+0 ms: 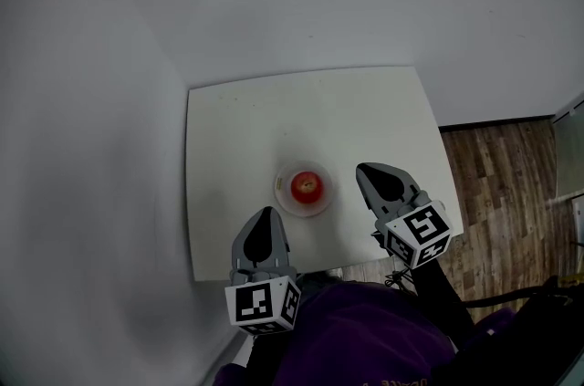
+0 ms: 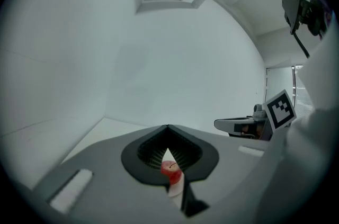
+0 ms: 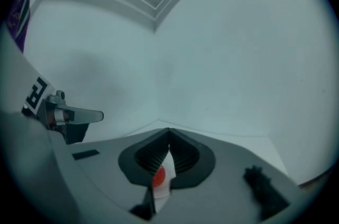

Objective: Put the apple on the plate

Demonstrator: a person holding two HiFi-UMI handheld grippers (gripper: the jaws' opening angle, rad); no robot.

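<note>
Red round apple (image 1: 307, 184) sits on the small pale round plate (image 1: 288, 201), stem up. The plate is on the white square bench (image 1: 237, 129), near its front edge and about midway along. Left gripper (image 1: 265, 213) is over the front edge, just left of the plate, with its jaws closed together and nothing held. Right gripper (image 1: 367, 168) is right of the plate towards the front right corner, with its jaws also closed and empty. Neither gripper touches the apple or the plate.
</note>
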